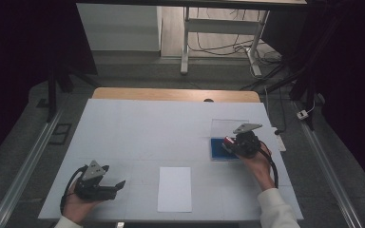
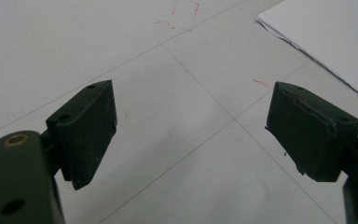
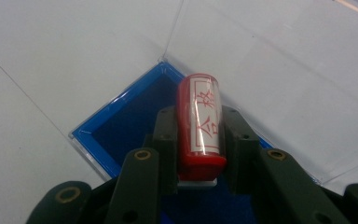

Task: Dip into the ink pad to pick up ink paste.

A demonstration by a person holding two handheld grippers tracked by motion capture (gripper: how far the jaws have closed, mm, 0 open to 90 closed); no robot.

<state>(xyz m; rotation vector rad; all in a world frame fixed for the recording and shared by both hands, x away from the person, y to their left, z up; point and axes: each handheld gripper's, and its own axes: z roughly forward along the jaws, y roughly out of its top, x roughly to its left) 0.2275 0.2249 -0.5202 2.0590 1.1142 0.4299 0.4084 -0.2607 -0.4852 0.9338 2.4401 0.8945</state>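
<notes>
So the right gripper has the red stamp clamped between its jaws, long axis running along them, over the blue ink pad at the table's right. The paper lies near-centre, to the left. The left gripper is wide open, closer to it.

Table: paper sheet near front edge, centre. Ink pad box right of it, farther back. Left gripper left of sheet; right gripper over box, stamp between jaws.
</notes>
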